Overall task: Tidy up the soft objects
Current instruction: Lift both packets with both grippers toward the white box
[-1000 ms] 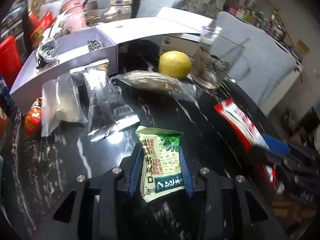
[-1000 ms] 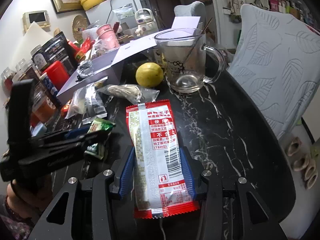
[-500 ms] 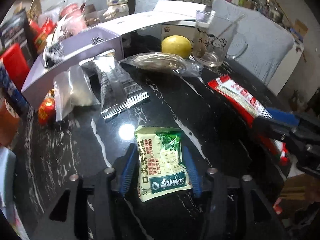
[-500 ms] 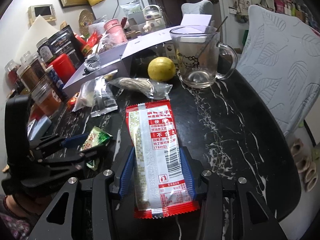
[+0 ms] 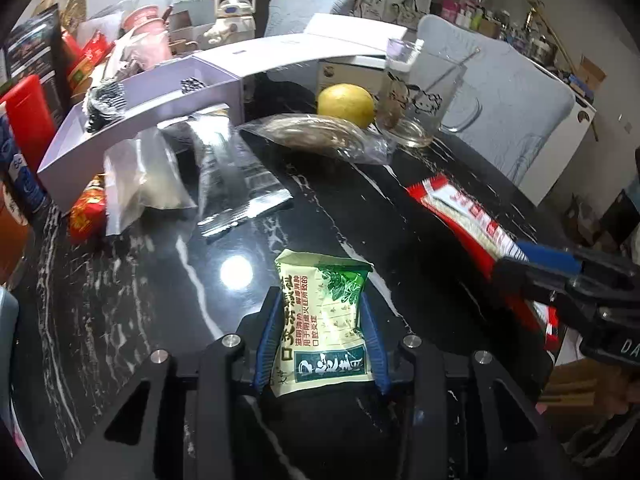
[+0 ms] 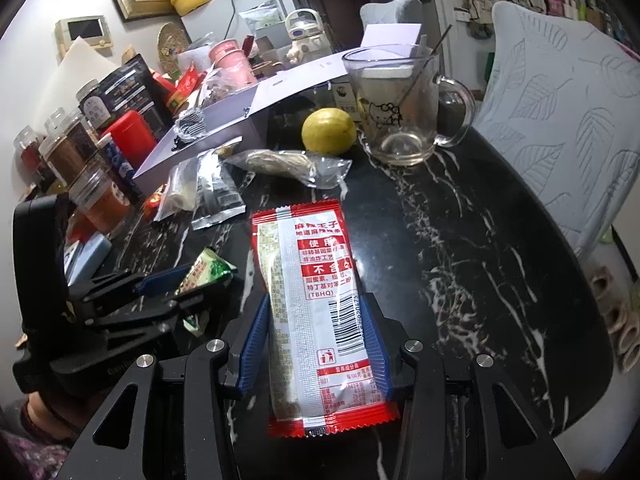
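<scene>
- Right now my left gripper point(image 5: 320, 344) is closing its jaws with the green sachet point(image 5: 324, 324) between the blue pads point(image 5: 267, 344); both pads lie against the sachet's edges, so I read it as clamped.
- That sachet pokes out forward past the fingertips, its far end crumpled, above the black marbled surface point(image 5: 132, 280).
- Over on the other side, my right gripper point(image 6: 316, 344) is clamped on the red-and-white snack packet point(image 6: 316, 312), pads pressed on both long edges, barcode side up.
- The packet runs lengthwise along the fingers, one red sealed end back toward the camera and the other end well forward of the fingertips.
- From the right wrist view, the left gripper sits to the left of the right one, near it but apart, with the green sachet angled up out of its jaws.
- Ahead of the left gripper and a little left lie a silver foil packet point(image 5: 236, 184) and a clear pouch point(image 5: 140, 176), just beside each other and overlapping at the far end.
- Further ahead, a clear bag with brownish contents point(image 5: 316, 136) lies across the surface, and a lemon point(image 5: 346, 104) sits just behind it.
- A glass mug point(image 6: 400, 108) with a cartoon print stands just to the right of the lemon, forward of the right gripper.
- Behind the pouches, far left of both grippers, is an open lavender box point(image 5: 132, 120); the pouches' far ends reach its front wall.
- A small red packet point(image 5: 86, 212) lies left of the clear pouch, touching it.
</scene>
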Available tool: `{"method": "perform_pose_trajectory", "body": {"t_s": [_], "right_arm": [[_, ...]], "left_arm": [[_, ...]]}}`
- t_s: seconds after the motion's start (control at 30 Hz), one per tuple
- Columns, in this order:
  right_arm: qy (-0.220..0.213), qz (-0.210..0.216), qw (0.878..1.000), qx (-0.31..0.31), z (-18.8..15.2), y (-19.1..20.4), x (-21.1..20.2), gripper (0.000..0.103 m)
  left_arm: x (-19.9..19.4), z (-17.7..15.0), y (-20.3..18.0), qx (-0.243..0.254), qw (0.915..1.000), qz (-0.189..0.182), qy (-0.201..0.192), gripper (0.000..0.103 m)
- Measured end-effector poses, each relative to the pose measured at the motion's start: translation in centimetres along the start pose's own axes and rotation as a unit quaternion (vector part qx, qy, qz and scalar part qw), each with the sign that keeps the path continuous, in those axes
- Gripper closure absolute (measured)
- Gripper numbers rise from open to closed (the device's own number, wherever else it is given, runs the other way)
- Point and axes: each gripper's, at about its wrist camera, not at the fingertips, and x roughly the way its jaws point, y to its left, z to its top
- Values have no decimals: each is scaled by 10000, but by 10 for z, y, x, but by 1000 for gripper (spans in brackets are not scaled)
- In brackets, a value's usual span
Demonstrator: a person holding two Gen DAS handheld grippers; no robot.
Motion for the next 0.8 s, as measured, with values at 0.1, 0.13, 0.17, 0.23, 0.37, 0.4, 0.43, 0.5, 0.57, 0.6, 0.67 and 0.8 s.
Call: {"method": "perform_pose_trajectory", "body": {"t_s": [0.1, 0.13, 0.17, 0.23, 0.37, 0.4, 0.43, 0.5, 0.57, 0.6, 0.67, 0.8], "right_arm": [[16, 14, 10000, 9, -3, 3, -1, 58], [23, 18, 10000, -3, -4, 4, -1, 58], [28, 24, 10000, -9, -5, 6, -1, 58], [26, 100, 9999, -27, -7, 11, -3, 58], [-9, 212, 9997, -141, -7, 24, -7, 58], [-23, 242, 9995, -179, -6, 28, -8, 58], [-36, 268, 9994, -212, -6, 32, -9, 58], [-71, 343, 9990, -293, -4, 41, -10, 58], [-105, 412, 9984, -360, -2, 48, -11, 58], [-138, 459, 9980, -410, 0, 53, -11, 58], [-180, 522, 9973, -486, 3, 60, -13, 58], [-281, 653, 9956, -604, 12, 72, -15, 58]], "left_arm": [[-8, -1, 3, -53, 9999, -11, -88, 64], [-12, -1, 4, -62, 9999, 4, -127, 64], [-16, -1, 5, -83, 9998, 5, -160, 64], [-23, -1, 8, -157, 9996, -55, -210, 64], [-39, 1, 15, -241, 9989, -16, -401, 64], [-42, 1, 16, -249, 9987, 1, -437, 64], [-45, 1, 18, -271, 9986, 1, -462, 64], [-51, 3, 21, -335, 9980, -8, -536, 64], [-59, 5, 24, -362, 9973, 14, -637, 64], [-63, 6, 26, -382, 9969, 16, -686, 64], [-70, 9, 29, -430, 9959, 13, -793, 64], [-84, 16, 37, -526, 9935, 99, -1004, 64]]}}
